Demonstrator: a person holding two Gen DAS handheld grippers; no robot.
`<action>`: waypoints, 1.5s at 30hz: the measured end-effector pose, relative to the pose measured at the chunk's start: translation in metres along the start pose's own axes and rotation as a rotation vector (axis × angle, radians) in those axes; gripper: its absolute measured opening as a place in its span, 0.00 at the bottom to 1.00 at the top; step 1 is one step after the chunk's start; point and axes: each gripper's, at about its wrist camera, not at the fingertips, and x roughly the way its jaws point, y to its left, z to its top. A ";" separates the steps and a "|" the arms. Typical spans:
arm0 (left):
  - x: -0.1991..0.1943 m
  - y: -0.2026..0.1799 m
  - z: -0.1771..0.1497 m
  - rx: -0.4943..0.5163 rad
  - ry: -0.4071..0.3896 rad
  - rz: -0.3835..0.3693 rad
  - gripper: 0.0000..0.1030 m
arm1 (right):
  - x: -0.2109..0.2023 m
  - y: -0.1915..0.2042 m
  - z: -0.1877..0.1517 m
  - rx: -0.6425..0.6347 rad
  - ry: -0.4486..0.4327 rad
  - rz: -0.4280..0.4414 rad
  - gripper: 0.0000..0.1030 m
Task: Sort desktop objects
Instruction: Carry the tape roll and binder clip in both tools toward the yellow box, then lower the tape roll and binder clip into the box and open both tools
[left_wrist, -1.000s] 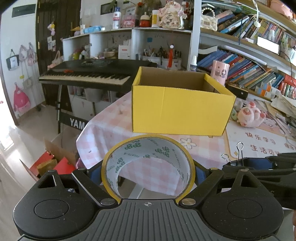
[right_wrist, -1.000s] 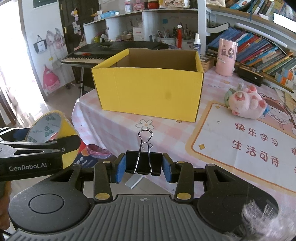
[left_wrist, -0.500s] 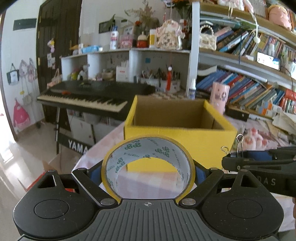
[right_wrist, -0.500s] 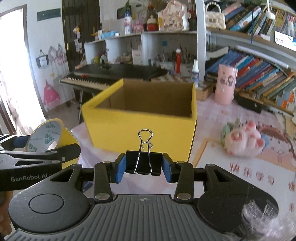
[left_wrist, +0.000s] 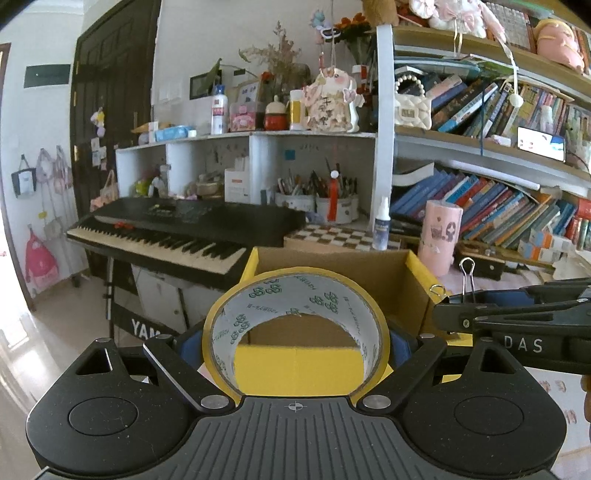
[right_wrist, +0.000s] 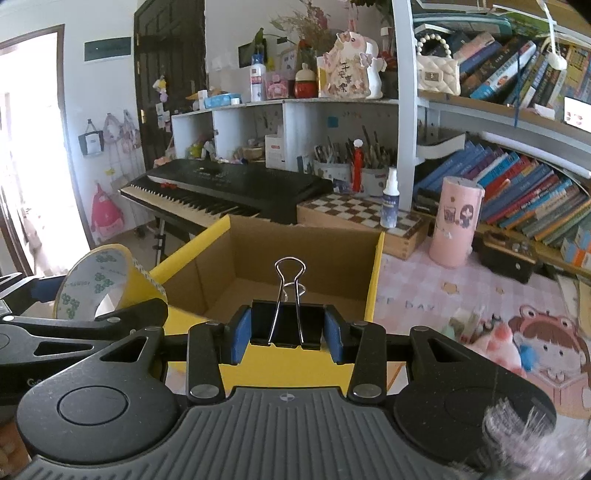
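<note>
A wide roll of yellow tape (left_wrist: 295, 291) with a white printed core sits between the blue pads of my left gripper (left_wrist: 295, 343), which is shut on it. My right gripper (right_wrist: 287, 330) is shut on a black binder clip (right_wrist: 286, 325) whose wire handles stand upright. Both are held in the air just before the near wall of an open yellow cardboard box (right_wrist: 303, 369), (left_wrist: 417, 269); its brown inside looks empty where it shows. In the right wrist view the tape roll (right_wrist: 96, 280) shows at the left; in the left wrist view the binder clip (left_wrist: 467, 280) shows at the right.
The box stands on a pink checked tablecloth (right_wrist: 443, 284). A pink cylinder (right_wrist: 456, 221), a spray bottle (right_wrist: 389, 201), a chessboard box (right_wrist: 354, 214) and a pink plush toy (right_wrist: 495, 343) lie behind and to the right. A black keyboard (left_wrist: 177, 229) and bookshelves stand beyond.
Both grippers rose and moved toward the yellow box, which now sits lower and closer in both views, its inside showing. Tape roll and binder clip stay gripped.
</note>
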 end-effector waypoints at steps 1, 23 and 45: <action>0.003 -0.002 0.002 0.001 -0.001 0.003 0.89 | 0.002 -0.002 0.002 -0.003 -0.002 0.002 0.38; 0.082 -0.039 0.020 0.029 0.086 0.056 0.89 | 0.081 -0.064 0.032 -0.111 0.075 0.083 0.38; 0.136 -0.044 0.008 -0.011 0.308 0.055 0.89 | 0.175 -0.058 0.047 -0.451 0.286 0.195 0.37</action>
